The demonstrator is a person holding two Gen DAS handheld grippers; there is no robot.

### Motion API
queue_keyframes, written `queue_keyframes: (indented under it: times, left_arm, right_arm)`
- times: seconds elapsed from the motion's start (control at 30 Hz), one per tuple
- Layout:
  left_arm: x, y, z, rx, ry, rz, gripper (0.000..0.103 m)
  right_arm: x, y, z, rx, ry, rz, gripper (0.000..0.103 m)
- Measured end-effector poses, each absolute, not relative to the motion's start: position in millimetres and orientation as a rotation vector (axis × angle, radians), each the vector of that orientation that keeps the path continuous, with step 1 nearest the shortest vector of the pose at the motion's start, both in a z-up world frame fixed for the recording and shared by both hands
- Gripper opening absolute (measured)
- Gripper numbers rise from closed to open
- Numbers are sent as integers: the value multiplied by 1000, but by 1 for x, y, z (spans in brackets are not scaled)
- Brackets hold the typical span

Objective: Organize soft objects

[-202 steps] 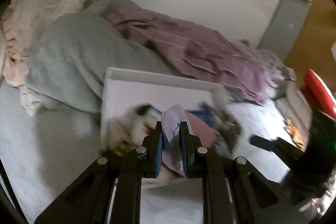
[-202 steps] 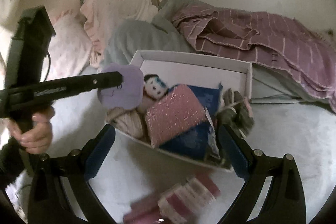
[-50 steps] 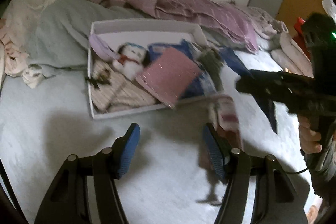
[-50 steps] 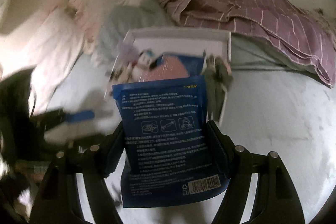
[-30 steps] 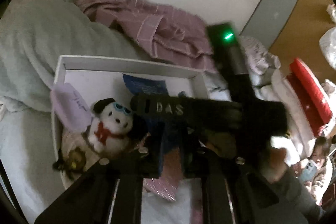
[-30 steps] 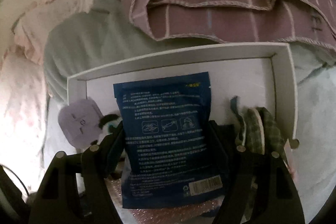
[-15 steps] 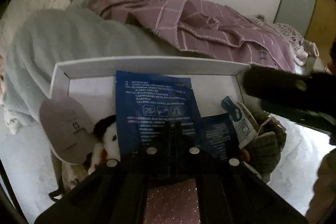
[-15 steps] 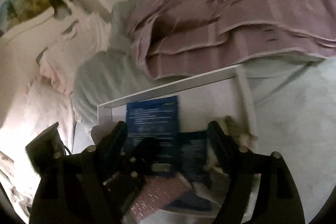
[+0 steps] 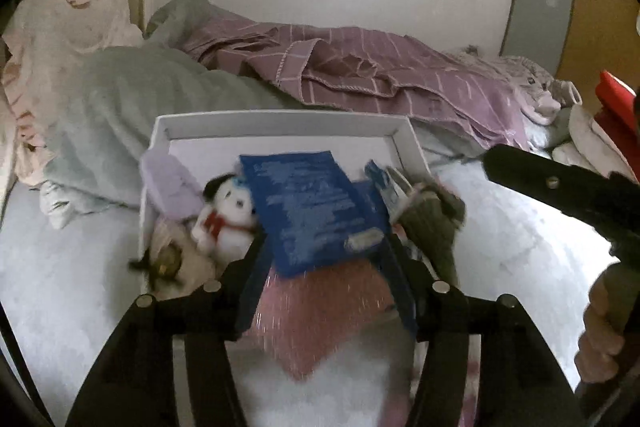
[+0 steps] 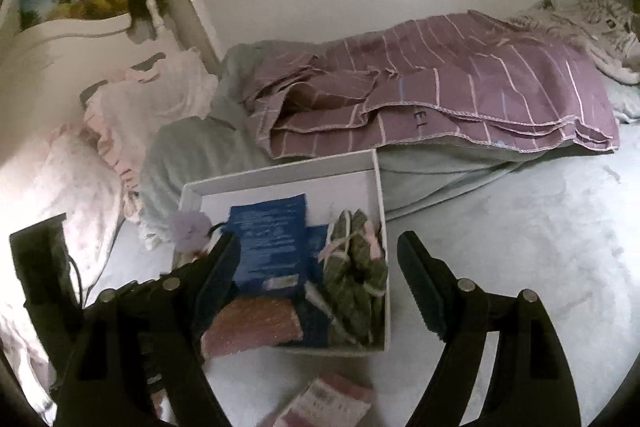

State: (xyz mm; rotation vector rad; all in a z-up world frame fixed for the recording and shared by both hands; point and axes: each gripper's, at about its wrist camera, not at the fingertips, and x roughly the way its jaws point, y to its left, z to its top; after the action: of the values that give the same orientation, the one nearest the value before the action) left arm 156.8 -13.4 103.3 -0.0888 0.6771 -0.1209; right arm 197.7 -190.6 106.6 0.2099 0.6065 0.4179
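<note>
A white box (image 9: 280, 119) (image 10: 376, 179) lies on the bed. In it are a blue packet (image 9: 308, 211) (image 10: 272, 239), a white plush toy (image 9: 228, 215), a lilac pad (image 9: 172, 183) (image 10: 190, 227), green knitted items (image 9: 432, 223) (image 10: 356, 275) and a pink glittery pouch (image 9: 320, 311) (image 10: 252, 323) that sticks out over the near edge. My left gripper (image 9: 326, 279) is open and empty, just above the pouch and the packet's near end. My right gripper (image 10: 320, 279) is open and empty, held back above the box's near side.
A pink and white pack (image 10: 324, 403) lies on the sheet in front of the box. A grey-green blanket (image 9: 132, 99) and a purple striped blanket (image 10: 460, 99) are heaped behind the box. Pink pillows (image 10: 72, 179) lie at left. A white headboard (image 10: 60, 67) stands behind them.
The right gripper let go of the blue packet, which now lies in the box, and pulled back. The left gripper, shut half a second ago, has opened and drawn back.
</note>
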Motion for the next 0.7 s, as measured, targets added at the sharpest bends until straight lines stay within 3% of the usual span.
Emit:
queue_keyframes:
  times: [0.27, 0.43, 0.7]
  left_arm:
    - [101, -3, 92, -119, 696, -79, 70]
    - [86, 2, 82, -133, 627, -37, 71]
    - [93, -3, 59, -62, 690, -15, 71]
  right_arm:
    - [144, -182, 85, 137, 569, 421, 86]
    - [124, -179, 62, 159, 530, 423, 86]
    - [122, -162, 44, 66, 540, 429, 86]
